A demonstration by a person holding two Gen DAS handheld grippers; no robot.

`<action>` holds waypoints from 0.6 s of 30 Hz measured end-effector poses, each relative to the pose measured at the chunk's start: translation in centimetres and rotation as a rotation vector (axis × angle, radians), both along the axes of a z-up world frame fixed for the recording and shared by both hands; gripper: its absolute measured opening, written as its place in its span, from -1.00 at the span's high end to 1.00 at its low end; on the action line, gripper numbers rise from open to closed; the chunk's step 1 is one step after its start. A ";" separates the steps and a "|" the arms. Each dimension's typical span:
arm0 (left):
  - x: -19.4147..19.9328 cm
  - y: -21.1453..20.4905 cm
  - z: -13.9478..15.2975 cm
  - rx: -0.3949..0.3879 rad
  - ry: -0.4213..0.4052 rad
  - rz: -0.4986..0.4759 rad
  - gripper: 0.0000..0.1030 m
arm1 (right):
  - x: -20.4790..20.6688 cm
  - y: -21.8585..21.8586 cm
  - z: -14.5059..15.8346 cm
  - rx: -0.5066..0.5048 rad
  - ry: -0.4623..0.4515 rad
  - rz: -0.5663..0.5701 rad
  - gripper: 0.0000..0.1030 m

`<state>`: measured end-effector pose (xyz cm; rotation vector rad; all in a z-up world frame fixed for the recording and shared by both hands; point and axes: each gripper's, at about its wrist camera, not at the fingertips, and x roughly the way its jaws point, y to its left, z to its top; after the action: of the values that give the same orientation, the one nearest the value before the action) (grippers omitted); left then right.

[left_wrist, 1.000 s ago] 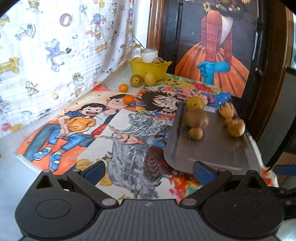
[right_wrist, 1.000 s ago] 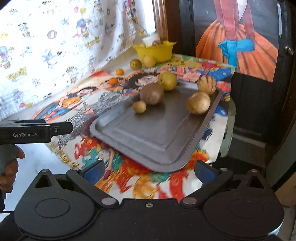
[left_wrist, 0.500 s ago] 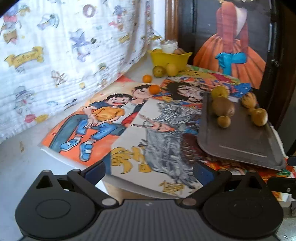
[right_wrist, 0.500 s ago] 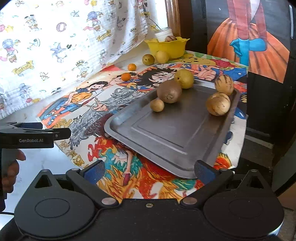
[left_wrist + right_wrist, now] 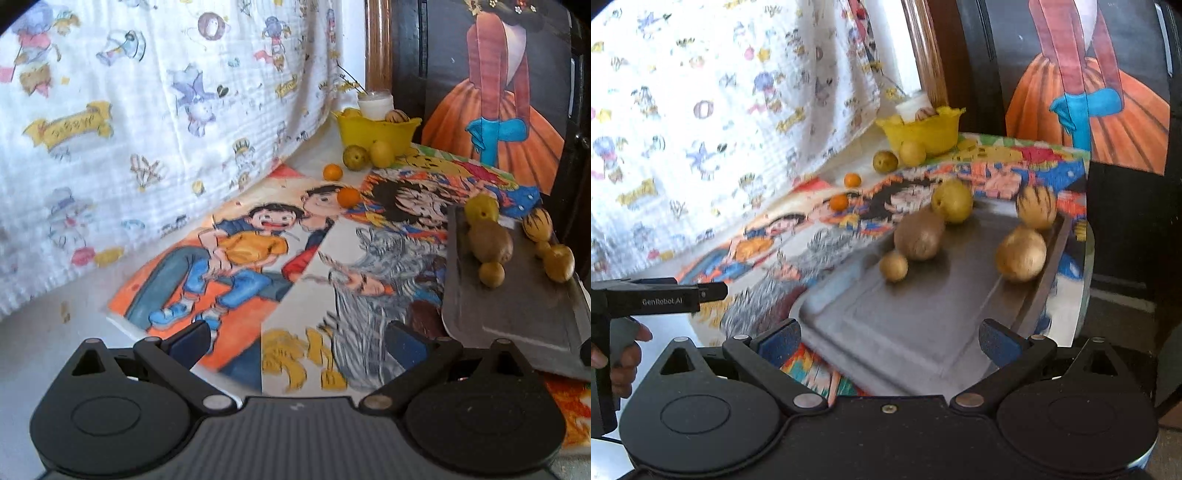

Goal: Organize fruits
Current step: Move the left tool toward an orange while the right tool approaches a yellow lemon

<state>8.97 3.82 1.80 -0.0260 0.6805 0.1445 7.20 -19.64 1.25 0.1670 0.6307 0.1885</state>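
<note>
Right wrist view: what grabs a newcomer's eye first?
The grey metal tray in front of the open right gripper, with five yellow-brown fruits grouped at its far end. Beyond it, the yellow bowl at the back beside the cartoon-print cloth, with loose fruit in front on the colourful drawings.

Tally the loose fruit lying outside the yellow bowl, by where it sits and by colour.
On the metal tray: 5 yellow-brown fruits
Small orange fruits on the mat: 2
Yellow-green fruits beside the yellow bowl: 2
Total: 9
</note>
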 end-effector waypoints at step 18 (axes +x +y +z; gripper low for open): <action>10.5 0.0 1.6 -0.069 -0.024 -0.035 -0.99 | 12.9 -0.8 10.5 -0.068 -0.112 0.274 -0.99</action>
<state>19.44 3.78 3.37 -0.0822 0.6617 0.0864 20.08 -20.43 11.78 0.0033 0.5460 0.4371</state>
